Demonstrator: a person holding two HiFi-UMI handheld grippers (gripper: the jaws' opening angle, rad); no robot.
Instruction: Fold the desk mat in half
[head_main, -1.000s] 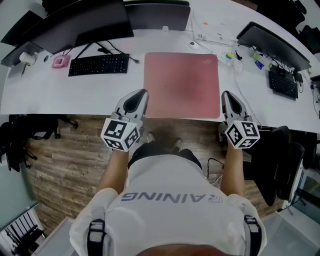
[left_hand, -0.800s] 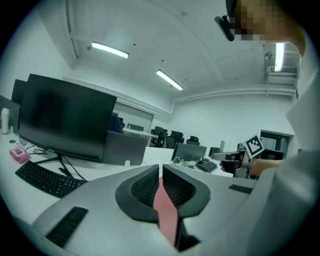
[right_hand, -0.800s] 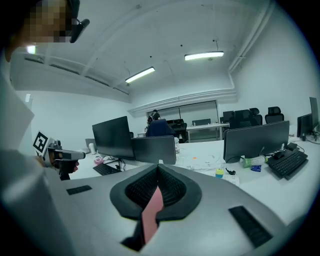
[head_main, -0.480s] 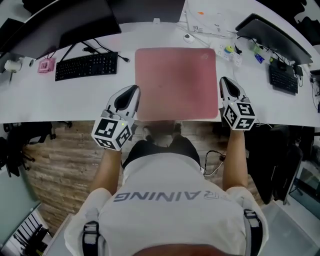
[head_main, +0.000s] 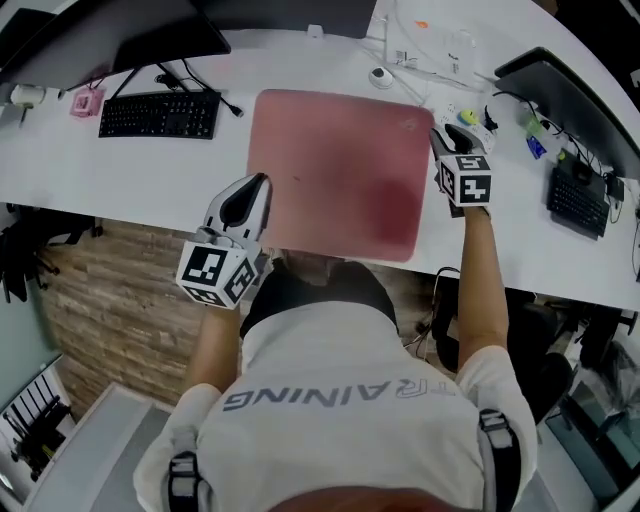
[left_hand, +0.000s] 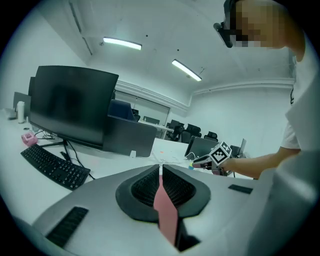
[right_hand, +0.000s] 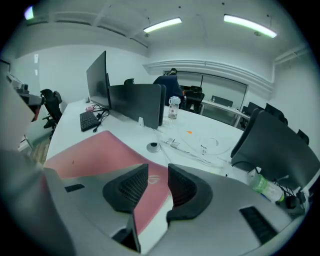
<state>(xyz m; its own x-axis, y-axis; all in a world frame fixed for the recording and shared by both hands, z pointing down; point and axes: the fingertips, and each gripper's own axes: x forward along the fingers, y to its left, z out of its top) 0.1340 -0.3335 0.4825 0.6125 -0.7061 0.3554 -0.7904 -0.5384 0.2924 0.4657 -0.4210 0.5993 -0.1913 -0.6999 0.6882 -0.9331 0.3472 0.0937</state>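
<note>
Left jaws: the left gripper (left_hand: 161, 170) is clamped shut on a thin pink edge of the desk mat (head_main: 340, 170); ribbed black pads press both faces
Right jaws: the right gripper (right_hand: 158, 171) has just been opening and stands wide apart; nothing is pinched; the mat's corner with a pale logo shows through the gap, lying below the pads
Desk mat position: flat on the desk (head_main: 130, 185) at 12 o'clock from the person; left gripper at the mat's 8 o'clock corner, right gripper at its 2 o'clock corner
Surface: white, smooth desk with a curved front edge
Room: open office; strip lights overhead; wood-plank floor (head_main: 110, 290) at 8 o'clock
Materials and shapes: mat pink, matte, rectangular with rounded corners; black keyboard (head_main: 160, 113) at 10 o'clock beneath a dark monitor (head_main: 110, 30)
Hard to make out: whether the right pads touch the mat; small clutter and cables at 1 o'clock too small to identify; monitor cut off by the frame's top edge
</note>
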